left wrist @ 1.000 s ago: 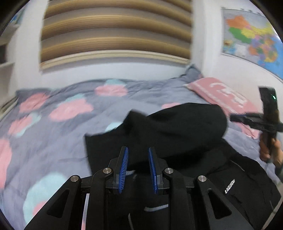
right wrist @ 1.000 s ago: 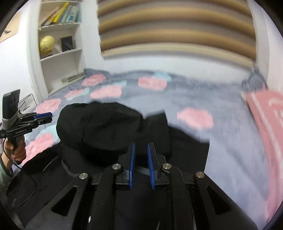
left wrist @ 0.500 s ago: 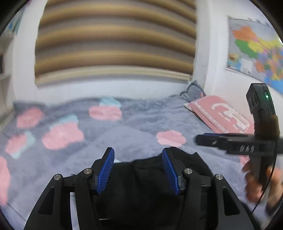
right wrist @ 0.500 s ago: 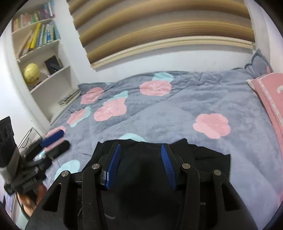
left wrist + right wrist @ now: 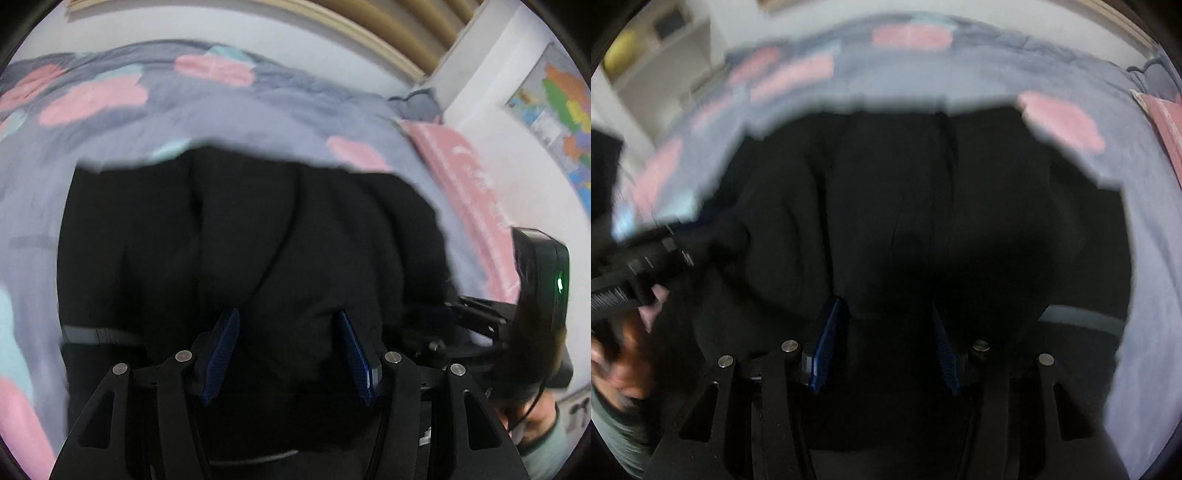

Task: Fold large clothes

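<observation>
A large black garment (image 5: 258,240) lies folded over on the grey flowered bedspread (image 5: 110,122). It also fills the right wrist view (image 5: 905,221). My left gripper (image 5: 290,341) is open, low over the near part of the garment, with nothing between its blue pads. My right gripper (image 5: 886,339) is open too, just above the dark cloth. The right gripper shows at the right edge of the left wrist view (image 5: 517,325). The left gripper shows at the left edge of the right wrist view (image 5: 639,266). Both views are blurred.
A pink pillow (image 5: 465,184) lies along the right side of the bed under a wall map (image 5: 557,110). A white bookshelf (image 5: 646,62) stands to the left of the bed. Striped blinds (image 5: 406,26) hang behind the bed.
Both grippers went from nearly shut to open and let go of the black cloth. Both have now tipped down and come close over the folded garment.
</observation>
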`<control>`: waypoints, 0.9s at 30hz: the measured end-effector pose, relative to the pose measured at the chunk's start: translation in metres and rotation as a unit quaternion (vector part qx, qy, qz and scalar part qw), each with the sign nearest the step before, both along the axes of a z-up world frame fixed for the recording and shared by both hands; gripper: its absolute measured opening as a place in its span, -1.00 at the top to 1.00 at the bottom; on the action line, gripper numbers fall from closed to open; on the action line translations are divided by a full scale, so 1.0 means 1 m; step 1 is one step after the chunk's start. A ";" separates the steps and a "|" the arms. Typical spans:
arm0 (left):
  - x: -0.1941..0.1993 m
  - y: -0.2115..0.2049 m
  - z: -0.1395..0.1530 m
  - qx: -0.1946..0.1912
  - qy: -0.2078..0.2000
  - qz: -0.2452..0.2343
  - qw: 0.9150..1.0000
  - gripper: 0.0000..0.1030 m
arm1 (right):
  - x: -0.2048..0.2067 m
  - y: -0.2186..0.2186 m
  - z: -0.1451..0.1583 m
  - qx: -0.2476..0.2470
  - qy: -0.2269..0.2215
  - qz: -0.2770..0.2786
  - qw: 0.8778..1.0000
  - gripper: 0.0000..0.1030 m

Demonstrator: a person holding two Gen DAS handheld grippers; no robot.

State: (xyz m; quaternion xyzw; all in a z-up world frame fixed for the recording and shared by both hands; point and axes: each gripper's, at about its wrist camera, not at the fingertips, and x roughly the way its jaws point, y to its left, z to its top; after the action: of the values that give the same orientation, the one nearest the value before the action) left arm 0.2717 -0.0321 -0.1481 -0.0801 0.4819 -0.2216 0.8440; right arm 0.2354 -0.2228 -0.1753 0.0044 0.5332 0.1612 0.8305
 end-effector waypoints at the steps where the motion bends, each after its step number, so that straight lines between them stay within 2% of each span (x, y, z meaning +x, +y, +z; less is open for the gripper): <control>1: -0.009 -0.007 -0.011 0.023 -0.018 0.012 0.999 -0.11 | -0.008 0.003 -0.008 -0.012 -0.022 -0.004 1.000 -0.01; 3: -0.018 -0.018 -0.013 0.062 -0.050 0.025 0.997 -0.11 | -0.014 0.004 -0.014 -0.014 -0.041 -0.021 0.999 -0.01; 5: -0.026 -0.024 0.001 0.076 -0.075 0.033 0.994 -0.11 | -0.017 0.000 -0.008 -0.006 -0.047 -0.029 0.998 -0.01; 7: -0.041 -0.020 0.022 0.059 -0.101 0.028 0.993 -0.11 | -0.024 -0.005 0.002 -0.002 -0.051 -0.020 0.998 -0.01; 10: -0.061 -0.009 0.047 0.028 -0.119 0.023 0.992 -0.11 | -0.047 -0.012 0.026 0.014 -0.071 -0.007 0.997 -0.04; 14: -0.064 0.006 0.046 -0.022 -0.097 0.033 0.995 -0.11 | -0.069 -0.011 0.037 0.028 -0.093 -0.010 0.995 -0.04; 15: -0.059 0.006 0.038 -0.017 -0.085 0.034 0.996 -0.11 | -0.070 -0.008 0.033 0.019 -0.090 -0.010 0.996 -0.04; 17: -0.046 0.001 0.014 0.031 -0.046 0.052 0.997 -0.11 | -0.065 -0.001 0.014 -0.015 -0.075 -0.017 0.997 -0.04; 18: -0.036 -0.001 -0.005 0.046 -0.009 0.055 0.997 -0.11 | -0.060 0.002 0.008 -0.016 -0.062 -0.020 0.998 -0.04; 19: -0.030 0.000 -0.015 0.039 0.005 0.058 0.998 -0.11 | -0.055 -0.003 -0.003 0.000 -0.047 -0.026 0.999 -0.04; 20: -0.030 0.003 -0.019 0.024 0.004 0.063 0.998 -0.11 | -0.050 -0.004 -0.007 0.014 -0.042 -0.033 0.998 -0.04; 23: -0.040 0.007 -0.003 0.012 -0.016 0.063 0.998 -0.11 | -0.051 -0.015 -0.002 0.038 -0.032 -0.047 0.998 -0.04; 27: -0.075 0.021 0.024 0.000 -0.052 0.056 0.997 -0.11 | -0.076 -0.037 0.018 0.084 -0.007 -0.057 0.995 -0.08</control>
State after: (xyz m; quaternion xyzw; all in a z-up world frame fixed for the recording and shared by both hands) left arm 0.1971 -0.0106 -0.1240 -0.0952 0.4323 -0.1780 0.8788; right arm 0.1592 -0.2597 -0.1574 0.1037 0.5105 0.1578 0.8389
